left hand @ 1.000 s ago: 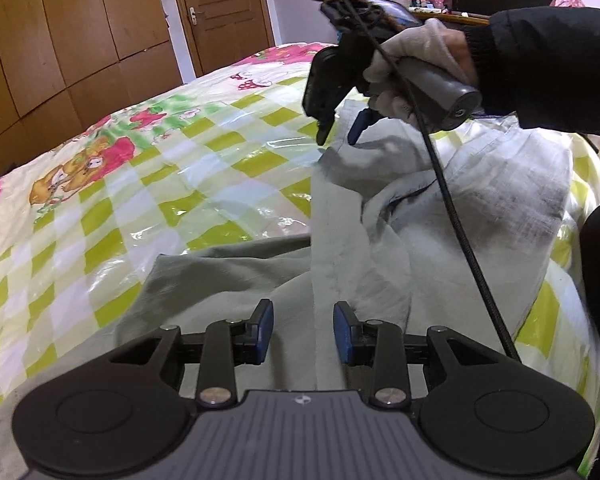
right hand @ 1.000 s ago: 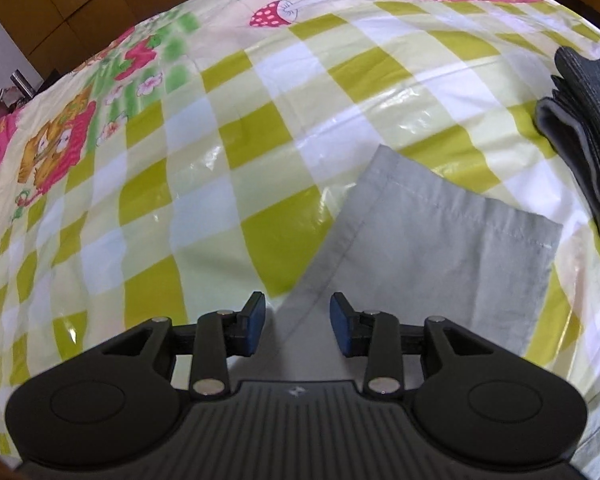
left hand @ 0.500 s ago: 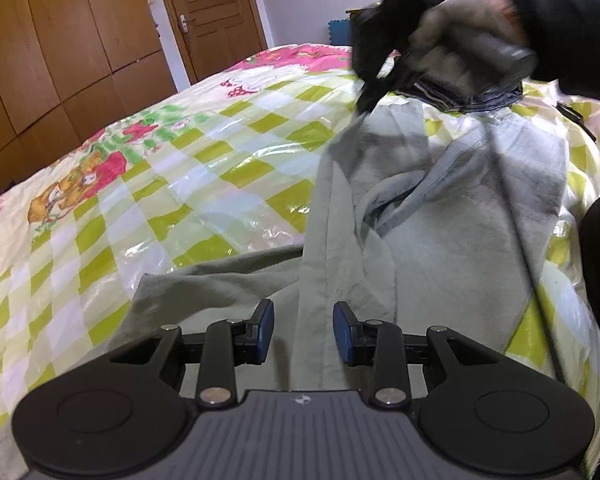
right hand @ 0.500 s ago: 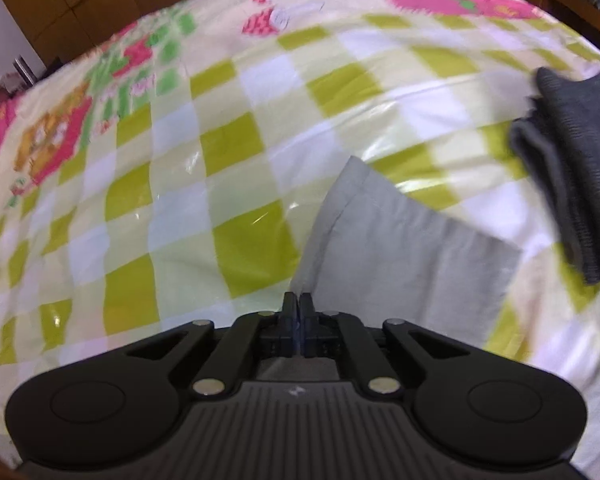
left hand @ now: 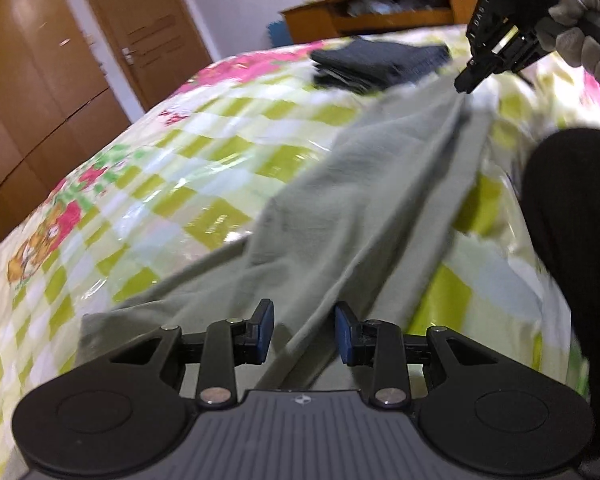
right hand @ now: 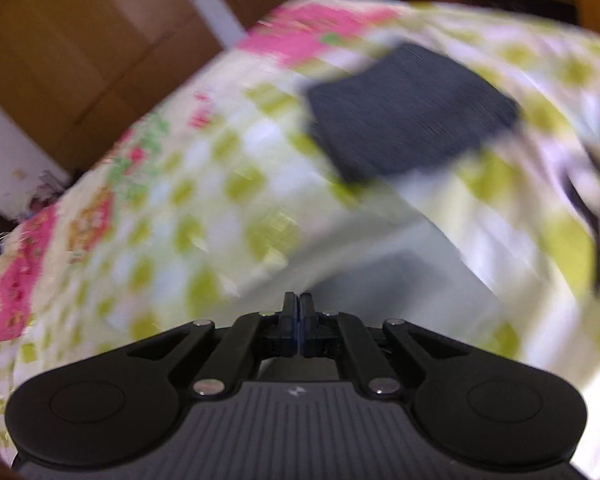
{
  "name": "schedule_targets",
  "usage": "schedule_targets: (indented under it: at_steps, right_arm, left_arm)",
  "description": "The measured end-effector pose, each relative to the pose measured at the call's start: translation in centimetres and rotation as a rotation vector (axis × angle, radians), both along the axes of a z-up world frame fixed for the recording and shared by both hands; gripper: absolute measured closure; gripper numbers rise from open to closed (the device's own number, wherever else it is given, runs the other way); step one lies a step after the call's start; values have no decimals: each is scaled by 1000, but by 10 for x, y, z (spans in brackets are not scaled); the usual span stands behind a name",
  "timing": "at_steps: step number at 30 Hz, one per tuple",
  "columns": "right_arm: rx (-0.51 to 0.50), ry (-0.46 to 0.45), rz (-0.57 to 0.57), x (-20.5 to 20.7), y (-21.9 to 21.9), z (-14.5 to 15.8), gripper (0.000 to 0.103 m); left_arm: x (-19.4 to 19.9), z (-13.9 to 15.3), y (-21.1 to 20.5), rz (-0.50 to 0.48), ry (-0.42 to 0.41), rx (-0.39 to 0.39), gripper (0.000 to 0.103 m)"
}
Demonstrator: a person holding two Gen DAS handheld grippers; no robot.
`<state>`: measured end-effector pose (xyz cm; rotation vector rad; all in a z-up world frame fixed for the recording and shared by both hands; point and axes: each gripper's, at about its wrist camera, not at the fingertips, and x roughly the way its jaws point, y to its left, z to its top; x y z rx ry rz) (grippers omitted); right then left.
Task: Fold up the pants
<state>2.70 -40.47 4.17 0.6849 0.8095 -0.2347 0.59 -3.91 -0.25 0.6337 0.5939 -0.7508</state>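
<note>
Item: grey-green pants (left hand: 372, 200), stretched in a long band across the bed (left hand: 204, 184), running from near your left gripper (left hand: 304, 330) up to the far right. One ridge of fabric passes between the left jaws.

Item: your left gripper, low in the near foreground. Jaws stand narrowly apart; blue pads (left hand: 265, 328) show on both sides, and neither presses on the cloth.

Item: your right gripper (left hand: 466, 84), far right in the left wrist view, carried by your gloved hand (left hand: 580, 32). Jaws are pressed together on the far end of the pants, which rise in taut folds to its tip. In the right wrist view the same gripper (right hand: 299, 320) shows its fingers fully together, pale cloth spreading away just beyond them; this view is heavily blurred.

Item: bedcover, glossy, checked in yellow-green and white, with pink and cartoon prints along the left edge.

Item: folded dark garment (left hand: 380, 64), lying on the far part of the bed, just beyond the pants' far end, apart from both grippers.

Item: wooden wardrobe doors (left hand: 32, 80), far left, and a wooden shelf unit (left hand: 380, 8) behind the bed.

Item: dark sleeve or clothing (left hand: 572, 220), right edge.
</note>
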Motion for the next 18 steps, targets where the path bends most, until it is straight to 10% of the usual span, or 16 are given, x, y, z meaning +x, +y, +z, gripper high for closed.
schedule_targets:
  at_steps: [12, 18]
  right_arm:
    - [221, -73, -116, -18, -38, -59, 79]
    - [205, -71, -147, -6, -48, -60, 100]
  left_arm:
    - [2, -9, -21, 19, -15, 33, 57]
    - [13, -5, -31, 25, -36, 42, 57]
